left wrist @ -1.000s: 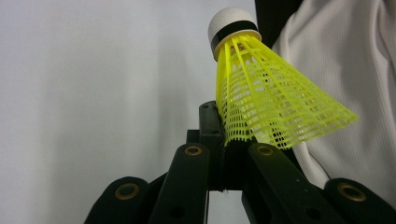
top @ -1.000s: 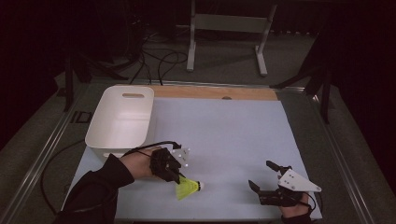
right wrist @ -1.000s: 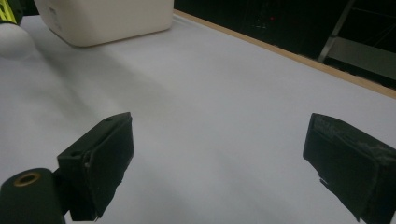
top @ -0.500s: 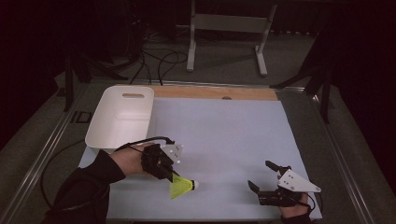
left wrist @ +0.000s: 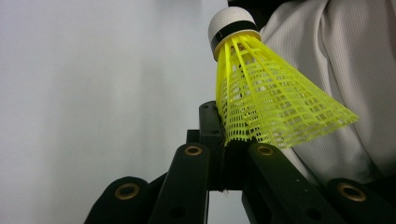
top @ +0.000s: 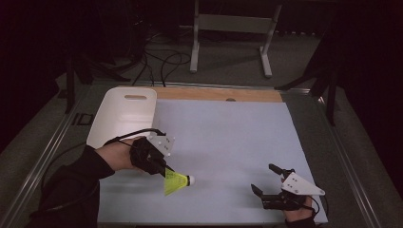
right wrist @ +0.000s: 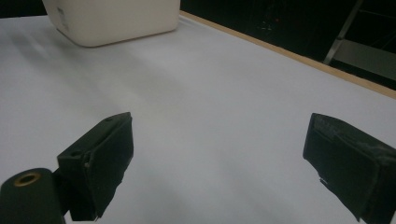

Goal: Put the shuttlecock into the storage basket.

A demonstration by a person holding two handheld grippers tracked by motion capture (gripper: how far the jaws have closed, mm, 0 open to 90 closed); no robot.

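A yellow shuttlecock (top: 177, 182) with a white cork tip hangs over the front left of the white mat (top: 228, 137). My left gripper (top: 165, 171) is shut on the edge of its mesh skirt. In the left gripper view the skirt of the shuttlecock (left wrist: 266, 98) is pinched between the black jaws of the left gripper (left wrist: 229, 140), and the cork points up and away. My right gripper (top: 263, 178) rests near the front right of the mat. Its jaws stand wide apart with nothing between them, as the right gripper view also shows for the right gripper (right wrist: 224, 154).
A white bin (top: 124, 114) stands at the back left of the mat, close behind my left hand; the right gripper view shows the bin (right wrist: 116, 18) far off. A wooden strip (top: 218, 94) runs along the mat's far edge. A white garment (left wrist: 345, 60) is behind the shuttlecock.
My left hand has lifted and drifted left, toward the bin, carrying the shuttlecock with it. The right gripper has stayed where it was.
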